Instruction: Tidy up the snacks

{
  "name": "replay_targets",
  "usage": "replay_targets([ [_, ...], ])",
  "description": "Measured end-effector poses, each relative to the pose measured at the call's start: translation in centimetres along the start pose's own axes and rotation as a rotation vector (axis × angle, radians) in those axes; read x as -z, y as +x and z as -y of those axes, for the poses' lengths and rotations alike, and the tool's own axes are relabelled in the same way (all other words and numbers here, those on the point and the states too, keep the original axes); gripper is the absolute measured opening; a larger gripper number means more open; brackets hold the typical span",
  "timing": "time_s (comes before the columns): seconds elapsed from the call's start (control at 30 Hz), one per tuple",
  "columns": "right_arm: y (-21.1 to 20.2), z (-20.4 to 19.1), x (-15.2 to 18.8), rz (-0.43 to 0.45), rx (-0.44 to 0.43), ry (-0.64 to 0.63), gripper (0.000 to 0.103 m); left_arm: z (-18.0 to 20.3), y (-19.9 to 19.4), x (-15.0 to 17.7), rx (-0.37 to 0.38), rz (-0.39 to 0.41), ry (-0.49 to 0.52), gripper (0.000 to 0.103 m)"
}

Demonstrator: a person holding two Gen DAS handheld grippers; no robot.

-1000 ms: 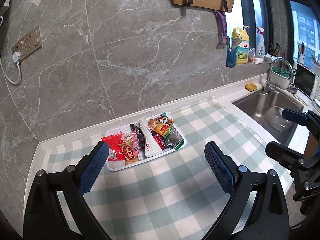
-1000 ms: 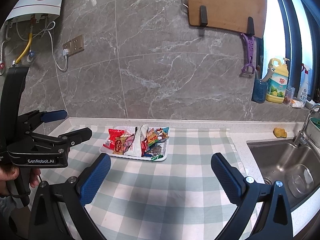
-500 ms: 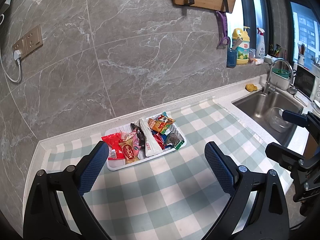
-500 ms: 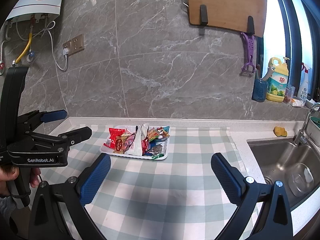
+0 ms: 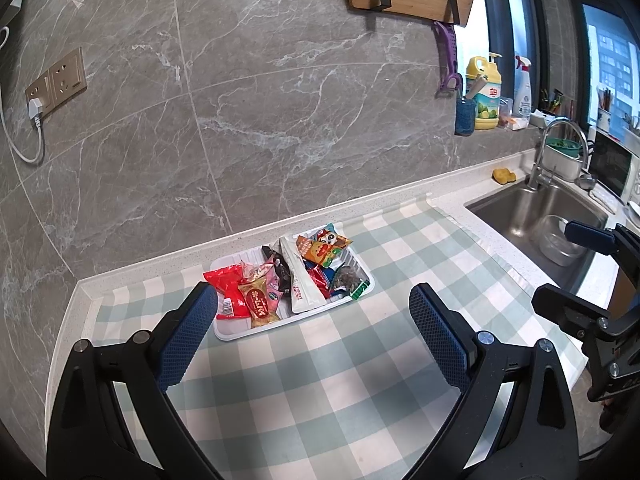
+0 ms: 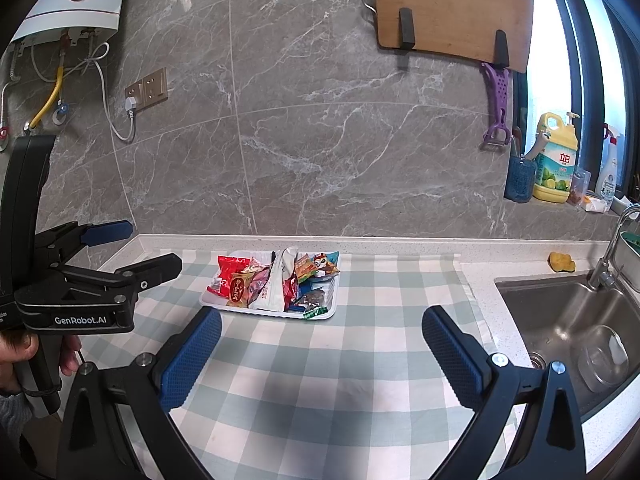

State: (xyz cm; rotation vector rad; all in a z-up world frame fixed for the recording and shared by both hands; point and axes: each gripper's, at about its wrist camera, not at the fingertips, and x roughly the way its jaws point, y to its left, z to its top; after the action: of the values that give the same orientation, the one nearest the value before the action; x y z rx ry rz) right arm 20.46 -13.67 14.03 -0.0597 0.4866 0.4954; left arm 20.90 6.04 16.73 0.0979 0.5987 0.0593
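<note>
A white tray sits on the green-checked cloth near the back wall and holds several snack packets: a red one, a white pouch and an orange cartoon one. The tray also shows in the right wrist view. My left gripper is open and empty, above the cloth just in front of the tray. My right gripper is open and empty, further back from the tray. The left gripper shows at the left of the right wrist view.
A steel sink with a clear bowl lies to the right, with a tap and a yellow sponge behind it. Bottles stand on the sill. A cutting board hangs on the wall.
Both grippers have drifted very slightly toward the tray. Both stay open and empty, and the snacks have not moved.
</note>
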Motion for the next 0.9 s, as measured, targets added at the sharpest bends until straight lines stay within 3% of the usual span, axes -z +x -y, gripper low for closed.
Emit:
replay_targets([
  [0.9,-0.06,-0.01,-0.12,-0.001,0.002,0.001,0.102,-0.08,0.15,-0.04,0.003,-0.003,-0.001,0.098],
])
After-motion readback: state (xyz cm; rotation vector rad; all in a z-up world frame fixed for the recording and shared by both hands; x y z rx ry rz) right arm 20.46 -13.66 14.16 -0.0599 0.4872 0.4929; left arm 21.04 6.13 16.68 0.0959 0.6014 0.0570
